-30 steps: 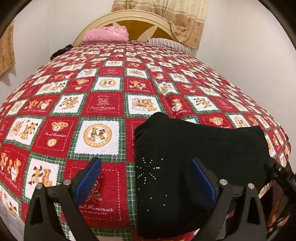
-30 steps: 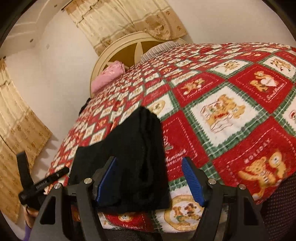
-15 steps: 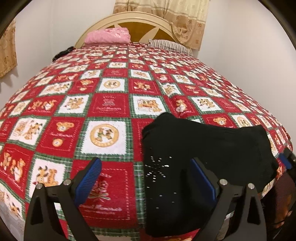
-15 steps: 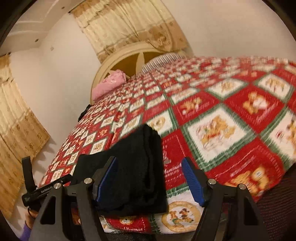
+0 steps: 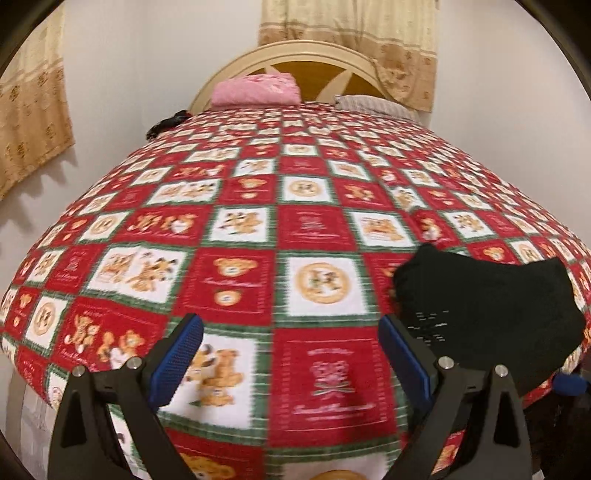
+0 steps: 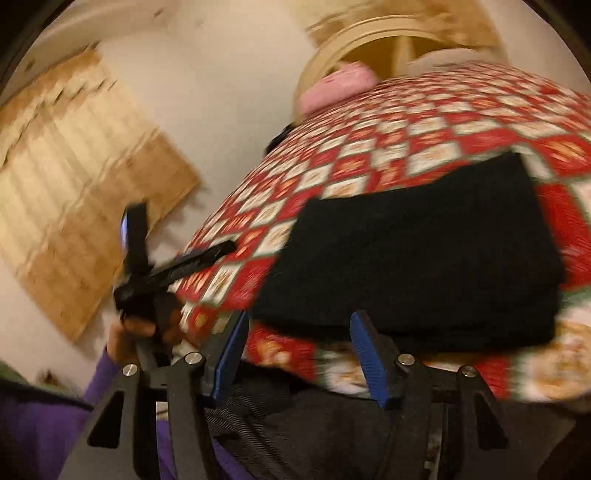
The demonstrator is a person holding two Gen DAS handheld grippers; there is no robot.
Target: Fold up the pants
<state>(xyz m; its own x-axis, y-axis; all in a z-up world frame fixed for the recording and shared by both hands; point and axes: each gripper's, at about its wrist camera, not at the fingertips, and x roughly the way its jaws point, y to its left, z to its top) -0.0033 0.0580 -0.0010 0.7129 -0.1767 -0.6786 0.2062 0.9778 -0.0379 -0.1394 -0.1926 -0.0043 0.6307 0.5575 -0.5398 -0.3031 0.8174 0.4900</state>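
- On the near right part of the bed, the black pants (image 5: 487, 310) lie folded into a compact stack on the red, green and white teddy-bear blanket (image 5: 258, 229), close to its near edge.
- A few small sparkling studs show on the pants' left front portion.
- The left gripper (image 5: 291, 354) hangs over the blanket to the left of the pants, jaws spread wide with only blanket pattern between the blue pads (image 5: 177, 358); its right pad sits just beside the pants' left edge.
- The right gripper (image 6: 299, 354) is off the near edge of the bed, just short of the pants; its jaws have just been closing, yet stand apart with nothing between them.
- In the right wrist view, blurred, a hand (image 6: 147, 325) in a purple sleeve (image 6: 44, 428) holds the left gripper's handle.
- At the far end, a pink pillow (image 5: 256, 88) and a striped pillow (image 5: 376, 105) rest against the cream headboard (image 5: 295, 55), with beige curtains (image 5: 351, 33) behind.
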